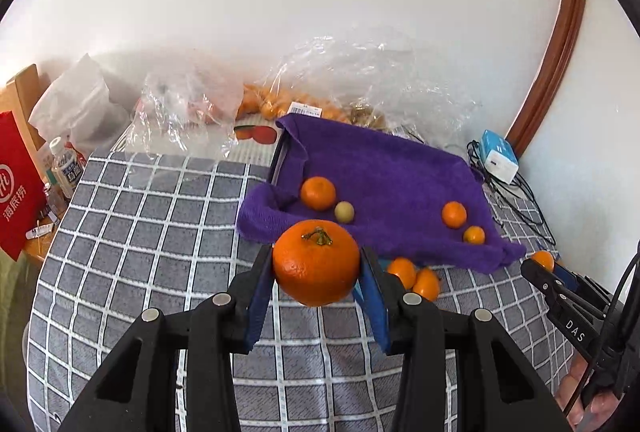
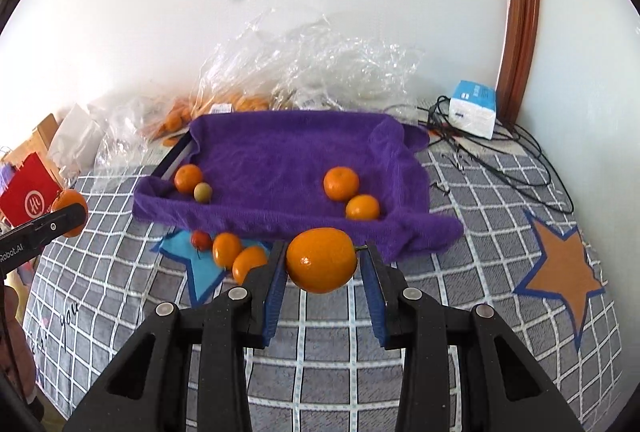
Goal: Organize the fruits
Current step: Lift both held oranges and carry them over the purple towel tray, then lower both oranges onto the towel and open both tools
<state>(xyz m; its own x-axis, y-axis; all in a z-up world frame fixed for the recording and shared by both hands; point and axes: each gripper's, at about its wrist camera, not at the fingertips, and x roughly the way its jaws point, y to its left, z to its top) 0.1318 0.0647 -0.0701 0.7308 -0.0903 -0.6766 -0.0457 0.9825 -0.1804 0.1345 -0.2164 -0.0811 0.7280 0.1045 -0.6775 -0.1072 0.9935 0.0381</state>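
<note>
The left gripper [image 1: 316, 264] pinches a large orange [image 1: 316, 262] across its sides, stem up, clear of the checked cloth [image 1: 140, 232], just in front of the tray [image 2: 280, 156]. The right gripper [image 2: 322, 260] pinches a smaller orange [image 2: 322, 259] likewise, its stem toward one pad. The tray is lined with a purple towel, probably to stop fruit rolling; four oranges and a pale fruit [image 2: 203, 192] lie inside. Three more fruits [image 2: 228, 248] wait against the tray's front edge.
</note>
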